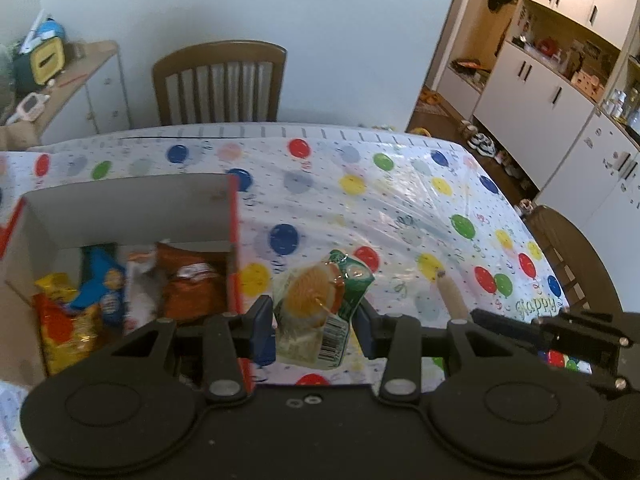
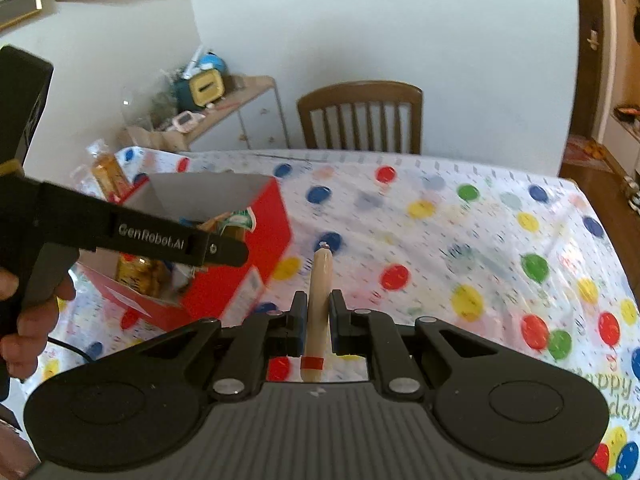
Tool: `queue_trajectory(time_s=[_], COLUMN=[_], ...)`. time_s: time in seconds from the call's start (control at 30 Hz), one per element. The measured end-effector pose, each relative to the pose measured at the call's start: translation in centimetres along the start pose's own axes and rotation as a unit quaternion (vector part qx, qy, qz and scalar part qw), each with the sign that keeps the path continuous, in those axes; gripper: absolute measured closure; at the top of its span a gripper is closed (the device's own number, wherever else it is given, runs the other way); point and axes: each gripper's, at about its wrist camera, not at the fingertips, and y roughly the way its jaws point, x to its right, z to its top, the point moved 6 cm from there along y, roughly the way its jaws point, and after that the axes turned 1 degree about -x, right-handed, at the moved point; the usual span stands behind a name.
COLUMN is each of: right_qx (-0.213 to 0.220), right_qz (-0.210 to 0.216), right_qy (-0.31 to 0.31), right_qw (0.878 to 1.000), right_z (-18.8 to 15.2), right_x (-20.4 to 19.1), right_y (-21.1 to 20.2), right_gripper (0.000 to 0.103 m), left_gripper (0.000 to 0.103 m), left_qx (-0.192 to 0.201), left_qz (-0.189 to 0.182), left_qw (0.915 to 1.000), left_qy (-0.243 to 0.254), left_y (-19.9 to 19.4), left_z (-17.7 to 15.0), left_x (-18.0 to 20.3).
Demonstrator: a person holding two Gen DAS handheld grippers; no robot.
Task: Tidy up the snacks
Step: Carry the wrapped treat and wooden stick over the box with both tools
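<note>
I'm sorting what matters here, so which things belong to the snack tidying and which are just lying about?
Part of the job:
- red cardboard box holding snack packets
- green-edged clear packet of round biscuits, in the left hand-held gripper
- pale sausage stick with red band, in the right hand-held gripper

Lying about:
- brown wooden chair
- yellow and teal case on the side shelf

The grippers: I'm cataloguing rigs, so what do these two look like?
Both are matte black, with two round discs, pivoting linkage arms and dark blue finger pads. The left gripper carries white "GenRobot.AI" lettering, a black cable trailing below its handle. The right gripper has a ribbed grey base.
</note>
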Motion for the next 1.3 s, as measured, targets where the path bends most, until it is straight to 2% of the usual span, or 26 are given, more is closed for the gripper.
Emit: queue_trajectory(time_s=[0.3,0.6,1.0,1.3], right_qx=[0.008,-0.001,-0.029,-0.056], right_qz=[0.027,0.037,0.028,0.017], right_qy=[-0.026,-0.039,-0.047,-0.055], right_qw=[0.999,0.999,0.998,0.997], right_z=[2.4,3.3,4.2,3.7], right_x=[-5.1,-9.4,-13.2,-14.7], right_y=[1.5,4.6,10.5,14.7], right_gripper=[0.092,0.092,0.092,0.092], left_gripper=[0.063,0.063,0.063,0.063], left_qx=[0.01,0.009,-0.019,-0.042], left_qz=[0.029,0.063,0.109,0.124], left_qw=[0.9991,0.9967,0.9915,0.989], left_qy=[-0.03,-0.052,-0.069,-0.07], left_y=[-2.6,-3.6,-1.8,1.0], left_z=[-0.6,-1.3,-2.0,-1.6], left_x=[-5.9,-11.9,-19.1,-22.0])
